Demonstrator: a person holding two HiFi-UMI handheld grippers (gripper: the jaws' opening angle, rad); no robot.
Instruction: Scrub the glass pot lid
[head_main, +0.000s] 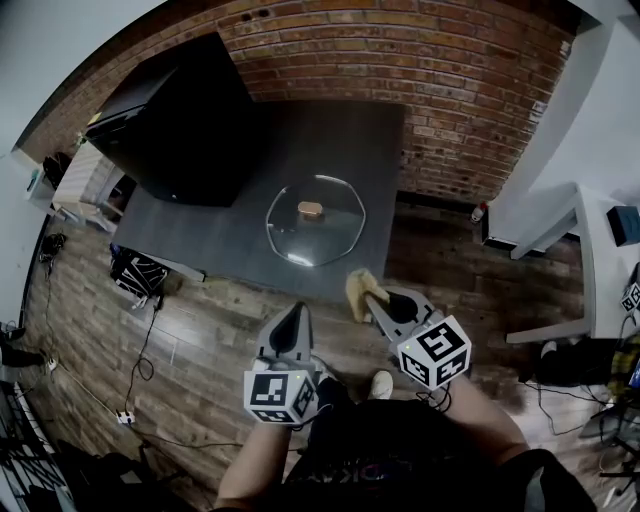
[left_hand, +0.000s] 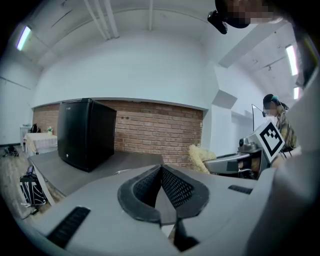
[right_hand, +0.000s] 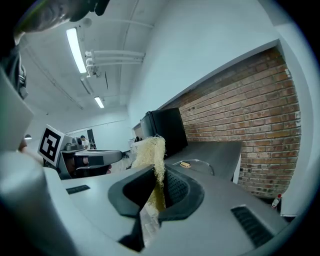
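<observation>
A round glass pot lid (head_main: 316, 220) with a small wooden knob (head_main: 310, 209) lies flat on the dark grey table (head_main: 240, 235), near its front edge; the right gripper view shows the lid (right_hand: 196, 165) far off. My right gripper (head_main: 372, 303) is shut on a pale yellow loofah scrubber (head_main: 358, 292), held in the air just short of the table's front edge. The fibrous scrubber (right_hand: 150, 155) sticks up from between the jaws. My left gripper (head_main: 288, 328) is shut and holds nothing, lower and to the left, over the floor.
A black mini fridge (head_main: 180, 120) stands on the table's back left. A brick wall (head_main: 440, 90) runs behind the table. White desks (head_main: 560, 230) stand to the right. Bags and cables (head_main: 135, 275) lie on the wooden floor at the left.
</observation>
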